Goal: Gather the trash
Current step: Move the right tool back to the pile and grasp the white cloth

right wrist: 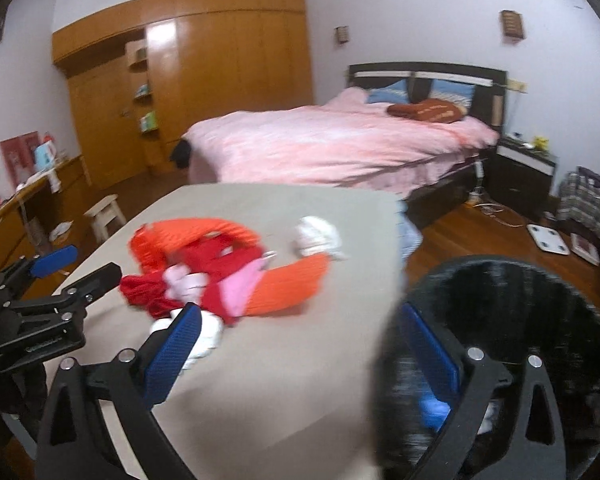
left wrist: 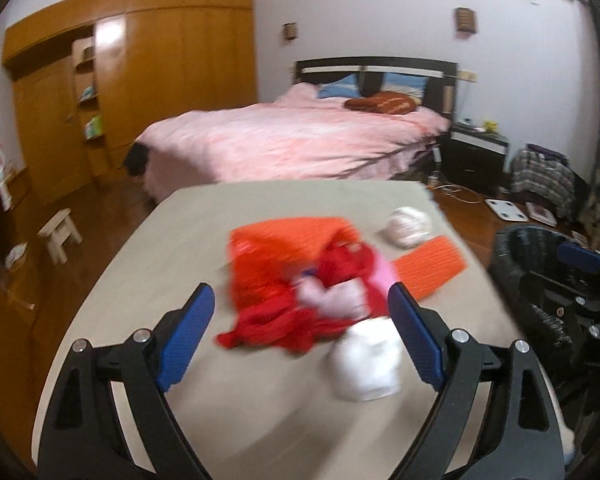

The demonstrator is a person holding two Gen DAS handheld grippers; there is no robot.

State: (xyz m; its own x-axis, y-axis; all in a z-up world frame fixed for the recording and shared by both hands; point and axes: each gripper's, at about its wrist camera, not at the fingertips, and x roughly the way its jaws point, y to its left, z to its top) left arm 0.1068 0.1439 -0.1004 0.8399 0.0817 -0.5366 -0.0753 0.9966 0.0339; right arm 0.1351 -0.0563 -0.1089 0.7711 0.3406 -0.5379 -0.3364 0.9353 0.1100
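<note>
A heap of red and orange wrappers with a pink scrap (left wrist: 300, 280) lies mid-table, blurred. A crumpled white paper (left wrist: 368, 360) sits just in front of it, a second white wad (left wrist: 408, 226) lies farther back, and an orange ribbed strip (left wrist: 432, 268) is to the right. My left gripper (left wrist: 302, 292) is open above the table with its fingers either side of the heap and pressing nothing. My right gripper (right wrist: 300, 312) is open and empty, straddling the table's right edge beside the black-lined bin (right wrist: 500, 320). The heap (right wrist: 204, 268) lies to its left.
The beige table (left wrist: 260, 420) ends at the right, where the bin (left wrist: 540, 280) stands on the wooden floor. Something blue (right wrist: 432, 404) lies inside the bin. Behind are a pink bed (left wrist: 292, 140), a wooden wardrobe (left wrist: 160, 60) and a small stool (left wrist: 60, 236).
</note>
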